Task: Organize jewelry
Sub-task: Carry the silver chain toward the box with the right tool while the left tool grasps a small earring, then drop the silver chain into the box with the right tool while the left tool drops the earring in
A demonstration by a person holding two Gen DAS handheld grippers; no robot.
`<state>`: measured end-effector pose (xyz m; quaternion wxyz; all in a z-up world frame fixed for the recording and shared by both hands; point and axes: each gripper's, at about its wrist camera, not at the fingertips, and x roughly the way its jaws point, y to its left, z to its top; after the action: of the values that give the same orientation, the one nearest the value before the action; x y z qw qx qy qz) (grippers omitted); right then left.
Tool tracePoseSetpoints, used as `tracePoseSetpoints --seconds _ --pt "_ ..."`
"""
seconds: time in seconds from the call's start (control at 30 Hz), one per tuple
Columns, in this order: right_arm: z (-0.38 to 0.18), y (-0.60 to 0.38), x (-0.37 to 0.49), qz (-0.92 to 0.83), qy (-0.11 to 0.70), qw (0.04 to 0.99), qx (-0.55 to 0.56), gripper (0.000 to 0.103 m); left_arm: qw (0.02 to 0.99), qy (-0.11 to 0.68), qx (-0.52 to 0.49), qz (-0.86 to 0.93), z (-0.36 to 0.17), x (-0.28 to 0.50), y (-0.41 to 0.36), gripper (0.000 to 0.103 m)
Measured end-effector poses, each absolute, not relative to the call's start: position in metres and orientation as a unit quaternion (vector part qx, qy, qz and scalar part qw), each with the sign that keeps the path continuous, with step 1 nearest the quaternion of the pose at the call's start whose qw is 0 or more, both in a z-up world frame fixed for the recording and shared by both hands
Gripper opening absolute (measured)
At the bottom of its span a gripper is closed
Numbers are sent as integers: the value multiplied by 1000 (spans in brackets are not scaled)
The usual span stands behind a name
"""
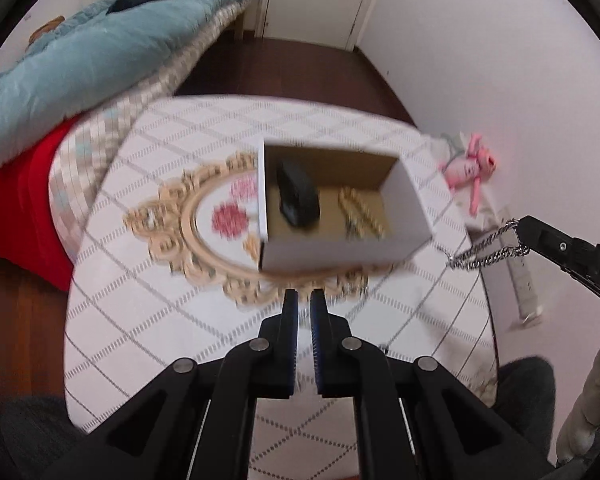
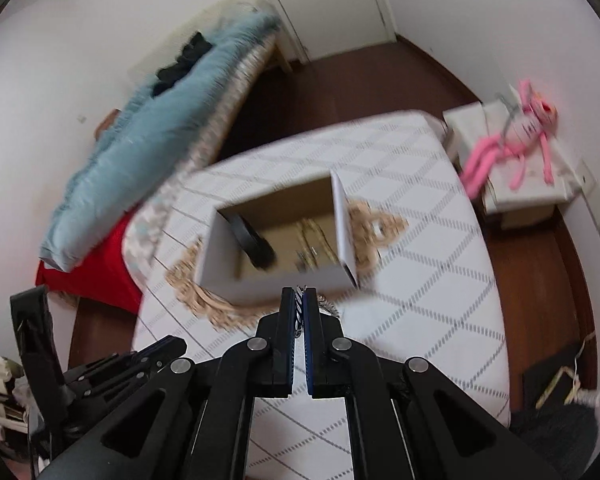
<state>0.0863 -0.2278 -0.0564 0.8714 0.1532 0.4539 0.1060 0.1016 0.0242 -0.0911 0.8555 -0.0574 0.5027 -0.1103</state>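
Note:
A white cardboard box [image 1: 340, 246] [image 2: 276, 276] stands open on an ornate gold-framed oval tray [image 1: 216, 256] [image 2: 204, 300] on the table. Inside lie a black bracelet [image 1: 298, 196] [image 2: 254, 246] and a gold chain [image 1: 362, 214] [image 2: 314, 246]. My right gripper [image 2: 299, 294] is shut on a silver chain [image 1: 486, 250] [image 2: 300, 306] and holds it in the air, to the right of the box in the left wrist view and just short of its near wall in its own. My left gripper [image 1: 304, 296] is nearly shut and empty, above the tray's near rim.
The table has a white diamond-patterned cloth [image 1: 172, 320] [image 2: 440, 280]. A bed with a blue quilt [image 1: 92, 56] [image 2: 152, 140] lies to the left. A pink plush toy [image 1: 474, 162] [image 2: 516, 136] lies on a small stand at the right.

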Motion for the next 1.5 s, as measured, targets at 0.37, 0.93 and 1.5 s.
tracePoseSetpoints --seconds 0.37,0.93,1.5 --pt "-21 -209 137 130 428 886 125 4 857 502 -50 -104 -82 123 28 9" --pt "-122 -227 55 75 496 856 124 4 811 583 9 -53 -206 57 8 86" --pt "-139 -232 45 60 509 848 136 4 821 563 62 -81 -204 52 -16 7"
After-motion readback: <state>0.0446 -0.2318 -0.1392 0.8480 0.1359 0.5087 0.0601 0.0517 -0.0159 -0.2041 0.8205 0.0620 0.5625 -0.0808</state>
